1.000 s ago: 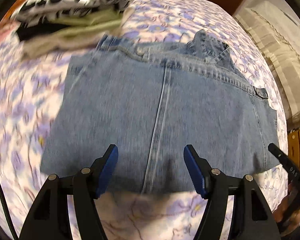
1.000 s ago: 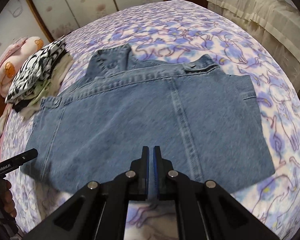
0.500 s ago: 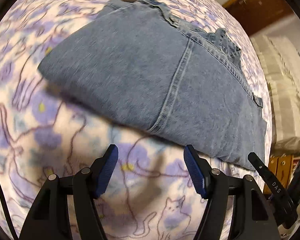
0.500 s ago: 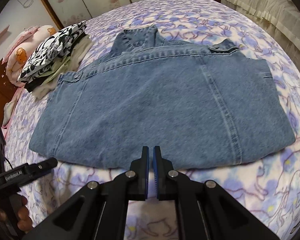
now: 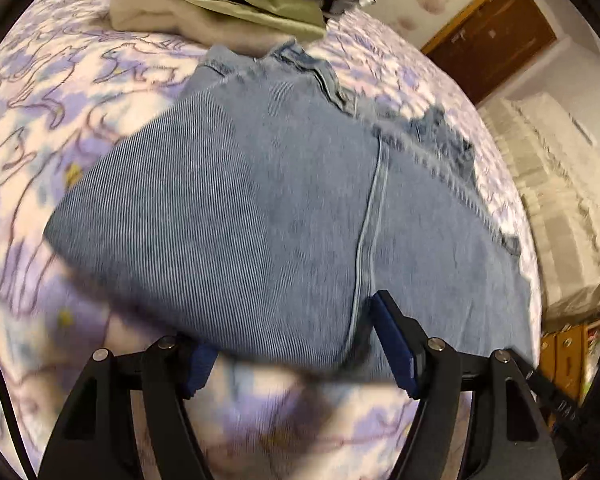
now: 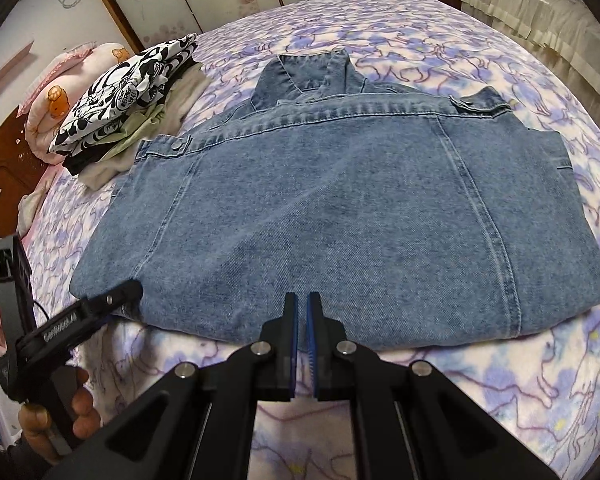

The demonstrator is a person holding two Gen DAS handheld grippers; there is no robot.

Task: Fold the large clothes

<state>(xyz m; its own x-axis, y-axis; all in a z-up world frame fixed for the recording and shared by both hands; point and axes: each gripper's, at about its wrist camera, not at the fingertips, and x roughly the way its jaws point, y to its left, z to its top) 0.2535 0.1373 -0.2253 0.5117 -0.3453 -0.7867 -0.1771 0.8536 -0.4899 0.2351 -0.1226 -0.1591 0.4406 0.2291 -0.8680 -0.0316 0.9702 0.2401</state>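
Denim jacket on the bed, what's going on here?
A person is folding the denim jacket, which lies part-folded on the floral bedspread. The left gripper is at the jacket's near left corner, jaws opening around the hem, not clamped. The right gripper is shut and empty at the near edge. A stack of folded clothes sits beside the collar.

White "GenRobot.AI" lettering runs along the left gripper (image 6: 100,312).

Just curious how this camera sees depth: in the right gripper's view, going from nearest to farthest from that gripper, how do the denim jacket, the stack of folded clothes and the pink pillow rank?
1. denim jacket, straight ahead.
2. stack of folded clothes, beyond, left.
3. pink pillow, farthest, far left.
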